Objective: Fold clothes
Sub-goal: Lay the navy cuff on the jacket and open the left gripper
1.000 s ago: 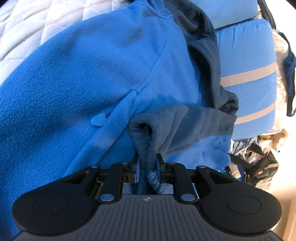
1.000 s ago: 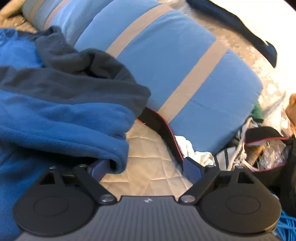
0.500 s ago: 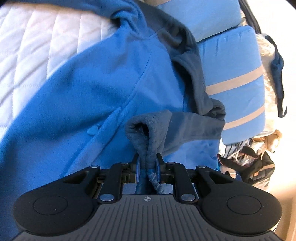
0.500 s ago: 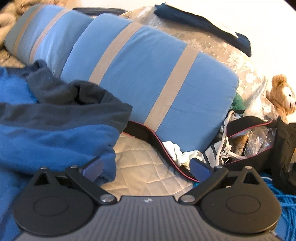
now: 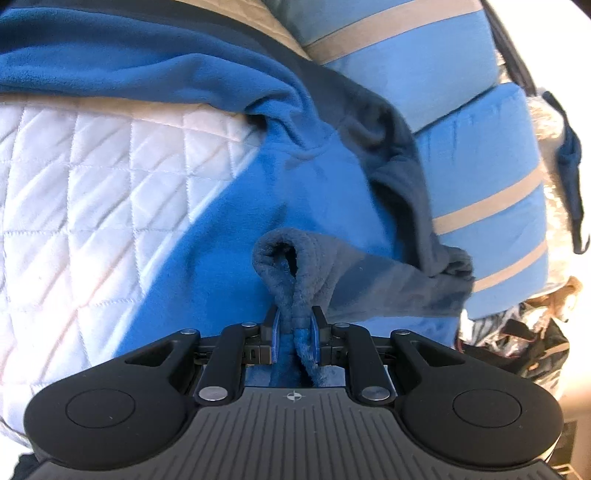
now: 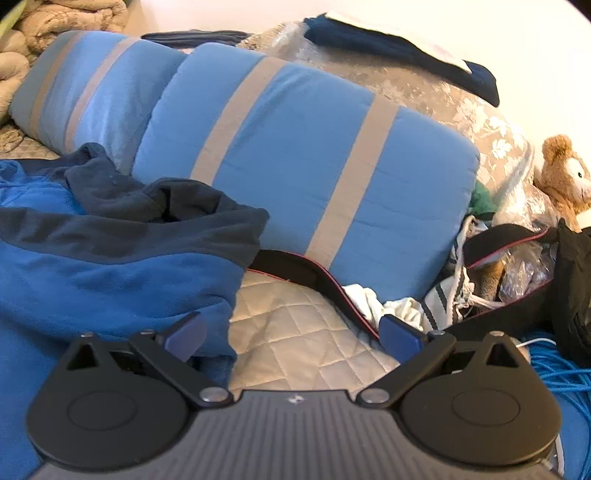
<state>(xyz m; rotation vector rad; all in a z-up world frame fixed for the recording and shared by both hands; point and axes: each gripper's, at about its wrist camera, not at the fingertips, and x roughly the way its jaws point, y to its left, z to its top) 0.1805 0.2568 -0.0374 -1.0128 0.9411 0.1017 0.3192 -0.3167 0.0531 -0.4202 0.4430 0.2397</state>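
Observation:
A blue fleece jacket [image 5: 314, 184] with dark grey trim lies spread over a white quilted bedspread [image 5: 92, 192]. My left gripper [image 5: 294, 328] is shut on a bunched fold of the jacket's grey-edged hem [image 5: 284, 258], which loops up between the blue pads. In the right wrist view the same jacket [image 6: 110, 273] fills the left side, its folded corner hanging just by the left pad. My right gripper [image 6: 291, 332] stands open above the quilt [image 6: 295, 332], with nothing between its fingers.
Two blue pillows with beige stripes [image 6: 295, 155] lie behind the jacket. A black bag with red piping [image 6: 517, 280], loose white cloth, a teddy bear [image 6: 565, 177] and a blue cable [image 6: 546, 373] crowd the right side. A beige blanket [image 6: 55, 18] is at far left.
My left gripper has pulled back with the hem, uncovering much more white quilt on the left. My right gripper has lifted away, so the pillows and bag appear farther off.

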